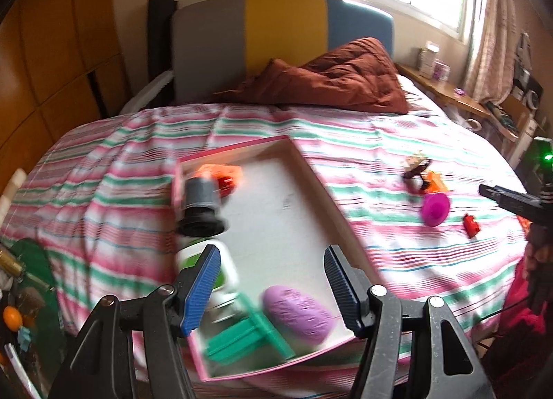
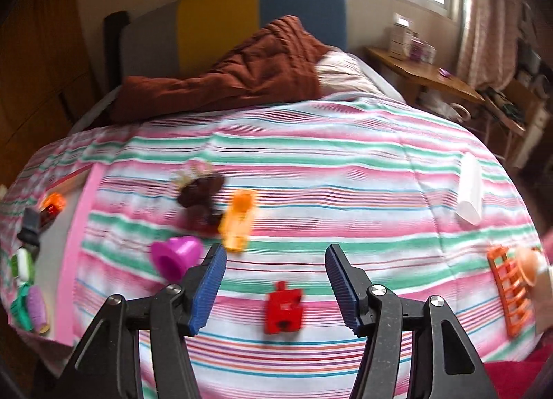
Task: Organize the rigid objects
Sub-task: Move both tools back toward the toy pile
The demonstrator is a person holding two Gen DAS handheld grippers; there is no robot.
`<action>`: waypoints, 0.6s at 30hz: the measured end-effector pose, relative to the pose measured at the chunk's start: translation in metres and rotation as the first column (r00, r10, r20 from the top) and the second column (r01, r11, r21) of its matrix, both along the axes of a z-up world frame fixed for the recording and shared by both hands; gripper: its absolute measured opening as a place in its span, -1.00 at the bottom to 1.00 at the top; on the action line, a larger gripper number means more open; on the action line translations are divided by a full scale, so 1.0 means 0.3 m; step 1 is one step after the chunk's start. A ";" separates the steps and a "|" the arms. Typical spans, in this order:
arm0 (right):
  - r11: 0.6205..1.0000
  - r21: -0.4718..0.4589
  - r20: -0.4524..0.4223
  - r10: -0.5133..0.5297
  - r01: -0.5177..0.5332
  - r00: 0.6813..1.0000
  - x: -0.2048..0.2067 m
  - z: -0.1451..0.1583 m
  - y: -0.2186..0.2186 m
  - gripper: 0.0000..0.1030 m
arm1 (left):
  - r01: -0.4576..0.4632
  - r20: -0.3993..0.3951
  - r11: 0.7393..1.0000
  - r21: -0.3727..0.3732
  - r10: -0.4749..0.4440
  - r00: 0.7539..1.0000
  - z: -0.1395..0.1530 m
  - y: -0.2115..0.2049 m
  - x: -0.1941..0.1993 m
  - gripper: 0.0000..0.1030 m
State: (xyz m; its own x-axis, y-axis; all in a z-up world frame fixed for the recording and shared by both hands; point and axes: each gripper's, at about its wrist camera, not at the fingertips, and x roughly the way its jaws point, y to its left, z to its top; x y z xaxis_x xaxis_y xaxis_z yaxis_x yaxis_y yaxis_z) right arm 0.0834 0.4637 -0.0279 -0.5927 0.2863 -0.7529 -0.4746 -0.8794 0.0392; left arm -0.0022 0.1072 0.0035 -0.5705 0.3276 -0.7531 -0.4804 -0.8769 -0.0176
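Observation:
A pink-rimmed tray (image 1: 311, 170) lies on the striped bed and holds a grey-black cylinder (image 1: 202, 207), an orange-red toy (image 1: 224, 177), a white-green container (image 1: 221, 271), a green piece (image 1: 249, 333) and a purple oval (image 1: 299, 314). My left gripper (image 1: 273, 290) is open and empty above the tray's near end. My right gripper (image 2: 276, 290) is open and empty above a red block (image 2: 284, 307). On the bedspread beyond it lie a magenta cup (image 2: 174, 255), an orange piece (image 2: 238, 221) and a dark brown toy (image 2: 200, 198).
A white box (image 2: 470, 188) and an orange grid piece (image 2: 511, 291) lie at the bed's right side. A rust-brown quilt (image 2: 235, 77) is bunched by the headboard. A wooden shelf (image 2: 425, 70) runs under the window. A wardrobe (image 1: 45, 53) stands left.

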 end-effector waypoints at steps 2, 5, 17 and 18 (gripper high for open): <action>0.997 -0.042 -0.006 -0.068 0.068 0.998 0.028 -0.017 0.063 0.17 | 0.040 0.006 0.999 0.006 -0.040 0.999 0.004 0.055 0.002 0.23; 0.983 -0.114 -0.006 -0.147 0.145 0.989 0.057 -0.030 0.134 0.17 | 0.096 0.039 0.995 0.021 -0.097 0.995 -0.003 0.151 -0.002 0.23; 0.958 -0.186 0.018 -0.220 0.219 0.975 0.079 -0.038 0.197 0.22 | 0.288 0.197 0.951 0.108 -0.305 0.932 -0.099 0.582 0.001 0.39; 0.959 -0.181 0.018 -0.218 0.218 0.976 0.079 -0.035 0.195 0.25 | 0.295 0.211 0.949 0.111 -0.313 0.926 -0.111 0.616 -0.004 0.50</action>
